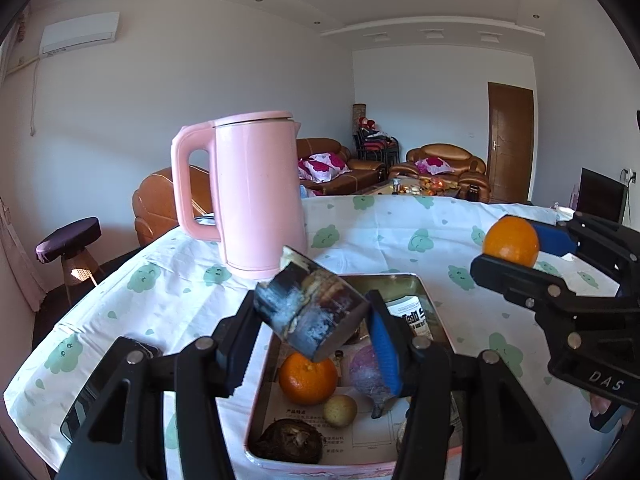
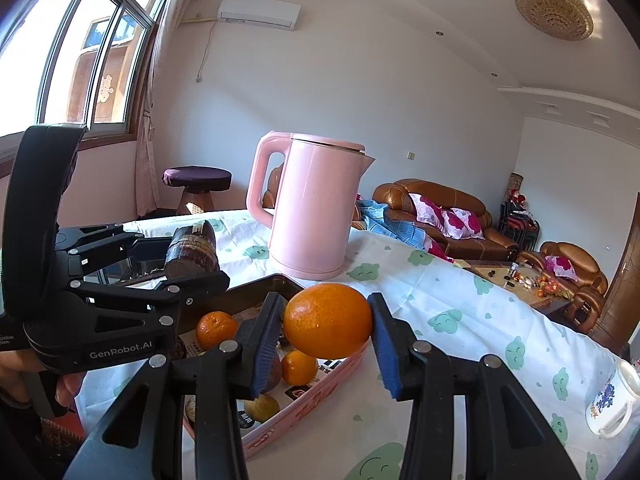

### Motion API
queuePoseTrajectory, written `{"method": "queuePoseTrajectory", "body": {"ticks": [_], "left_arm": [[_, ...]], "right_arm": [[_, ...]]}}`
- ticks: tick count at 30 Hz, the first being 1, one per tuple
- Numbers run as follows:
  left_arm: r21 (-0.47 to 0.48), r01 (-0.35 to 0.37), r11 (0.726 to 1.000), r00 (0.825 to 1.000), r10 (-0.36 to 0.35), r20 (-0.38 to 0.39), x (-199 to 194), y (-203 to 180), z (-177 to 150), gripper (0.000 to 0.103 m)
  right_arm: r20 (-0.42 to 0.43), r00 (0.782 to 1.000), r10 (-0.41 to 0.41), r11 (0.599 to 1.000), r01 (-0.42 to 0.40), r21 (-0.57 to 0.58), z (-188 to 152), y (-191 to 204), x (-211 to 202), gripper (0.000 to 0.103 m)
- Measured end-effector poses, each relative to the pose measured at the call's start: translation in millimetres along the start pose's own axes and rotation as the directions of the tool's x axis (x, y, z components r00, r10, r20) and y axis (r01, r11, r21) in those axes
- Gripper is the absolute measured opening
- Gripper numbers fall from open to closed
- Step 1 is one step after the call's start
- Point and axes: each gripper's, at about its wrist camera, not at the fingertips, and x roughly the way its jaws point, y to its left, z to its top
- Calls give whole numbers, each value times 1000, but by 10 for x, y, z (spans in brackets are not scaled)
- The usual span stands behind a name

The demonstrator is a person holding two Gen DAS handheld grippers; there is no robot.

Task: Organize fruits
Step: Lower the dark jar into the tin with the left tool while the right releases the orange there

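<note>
My left gripper (image 1: 310, 320) is shut on a dark cut piece of sugarcane (image 1: 308, 308) and holds it above the pink-rimmed tray (image 1: 256, 396). In the tray lie an orange (image 1: 307, 378), a small yellow fruit (image 1: 340, 411), a purple fruit (image 1: 366, 372) and a dark brown fruit (image 1: 290, 440). My right gripper (image 2: 325, 332) is shut on a large orange (image 2: 328, 322), held above the tray's right rim (image 2: 312, 400). The right gripper with its orange (image 1: 511, 240) also shows in the left wrist view, at the right. The left gripper with the sugarcane (image 2: 192, 250) shows at the left in the right wrist view.
A pink electric kettle (image 1: 256, 196) stands on the cloth-covered table (image 1: 400, 232) just behind the tray. A white printed mug (image 2: 612, 400) sits at the table's right edge. A stool (image 1: 70, 240), sofas and a coffee table lie beyond the table.
</note>
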Motion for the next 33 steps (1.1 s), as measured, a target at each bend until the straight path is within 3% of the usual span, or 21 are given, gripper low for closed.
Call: {"method": "queuePoseTrajectory", "body": {"ticks": [33], "left_arm": [[-2, -14, 1000, 999, 14, -33, -20, 308, -91, 54]], "right_arm": [[-32, 998, 62, 998, -62, -27, 32, 408, 209, 45]]}}
